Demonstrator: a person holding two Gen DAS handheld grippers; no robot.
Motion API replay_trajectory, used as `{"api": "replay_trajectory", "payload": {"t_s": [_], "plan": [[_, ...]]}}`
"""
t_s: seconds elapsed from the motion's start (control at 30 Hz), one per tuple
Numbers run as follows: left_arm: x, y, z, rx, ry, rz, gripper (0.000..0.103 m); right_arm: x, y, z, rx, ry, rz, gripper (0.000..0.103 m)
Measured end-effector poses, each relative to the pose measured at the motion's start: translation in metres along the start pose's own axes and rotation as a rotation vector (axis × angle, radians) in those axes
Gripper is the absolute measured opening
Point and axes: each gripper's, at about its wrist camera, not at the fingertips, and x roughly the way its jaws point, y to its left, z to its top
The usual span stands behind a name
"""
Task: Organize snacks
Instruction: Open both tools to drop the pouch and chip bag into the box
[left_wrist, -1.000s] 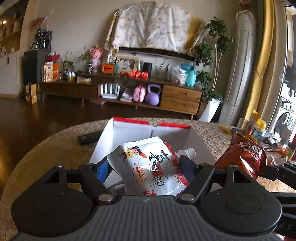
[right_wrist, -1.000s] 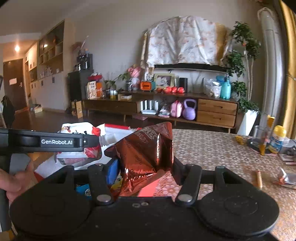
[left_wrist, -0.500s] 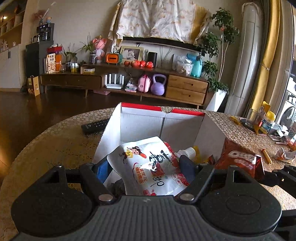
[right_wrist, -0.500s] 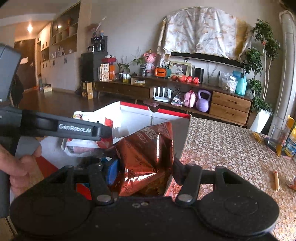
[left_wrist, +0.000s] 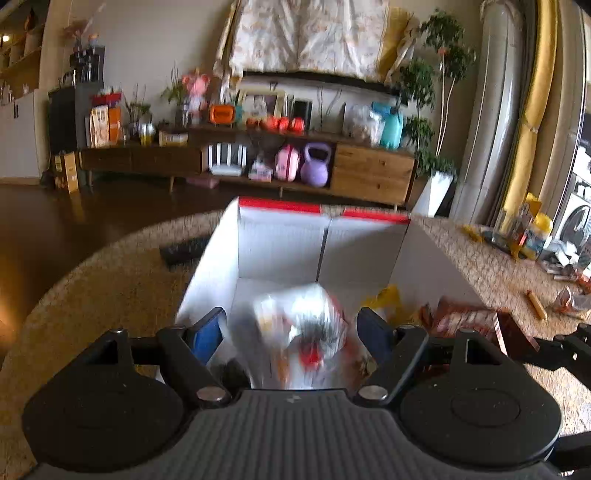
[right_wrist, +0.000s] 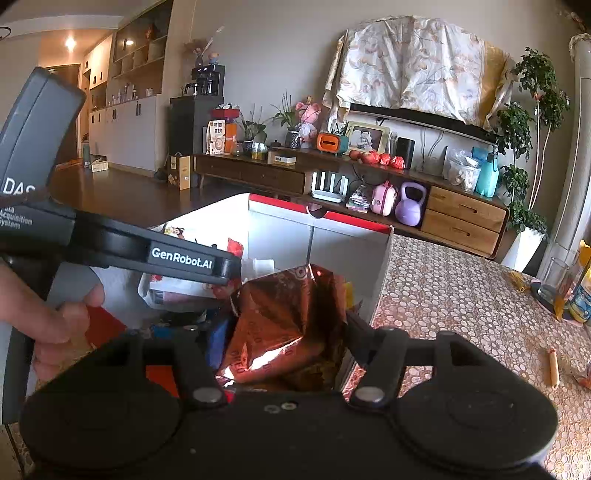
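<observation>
A white cardboard box with a red rim (left_wrist: 280, 243) stands open on the table; it also shows in the right wrist view (right_wrist: 347, 254). My left gripper (left_wrist: 293, 326) is over the box with its jaws spread. A white spouted snack pouch (left_wrist: 303, 325), blurred, is between and below its fingers, apart from them, inside the box. The pouch also shows in the right wrist view (right_wrist: 173, 288) under the left gripper. My right gripper (right_wrist: 284, 328) is shut on a brown foil snack bag (right_wrist: 291, 325) and holds it over the box's right side. The bag shows in the left wrist view (left_wrist: 476, 321).
A black remote (left_wrist: 184, 249) lies left of the box. A small sausage stick (right_wrist: 553, 365) lies on the pebble-pattern tablecloth (right_wrist: 461, 295) to the right. Bottles and a glass (right_wrist: 554, 280) stand at the far right edge. A yellow packet (left_wrist: 388, 299) lies in the box.
My left gripper has opened and the white pouch has dropped out of it into the box. My right gripper has carried the brown bag left, over the box.
</observation>
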Motion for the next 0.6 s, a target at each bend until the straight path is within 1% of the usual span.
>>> {"api": "replay_trajectory", "payload": {"t_s": [0.07,0.13,0.2,0.5,0.57,0.6], "plan": [[-0.002,-0.002,0.005,0.004,-0.012,-0.004,0.078,-0.001,0.0,0.0,-0.001,-0.003,-0.002,0.068],[-0.004,-0.004,0.009,0.013,-0.019,0.002,0.078,-0.003,0.002,0.001,-0.007,-0.017,-0.004,0.077],[-0.007,-0.006,0.011,0.015,-0.027,0.0,0.078,-0.006,0.004,0.002,-0.011,-0.035,-0.015,0.08],[-0.018,-0.017,0.015,0.033,-0.029,0.005,0.079,-0.021,-0.006,0.003,0.024,-0.057,-0.031,0.081],[-0.022,-0.021,0.015,0.039,-0.031,0.003,0.084,-0.025,-0.01,0.003,0.038,-0.062,-0.039,0.082],[-0.023,-0.022,0.015,0.042,-0.034,0.002,0.084,-0.026,-0.012,0.002,0.045,-0.064,-0.042,0.082]]}}
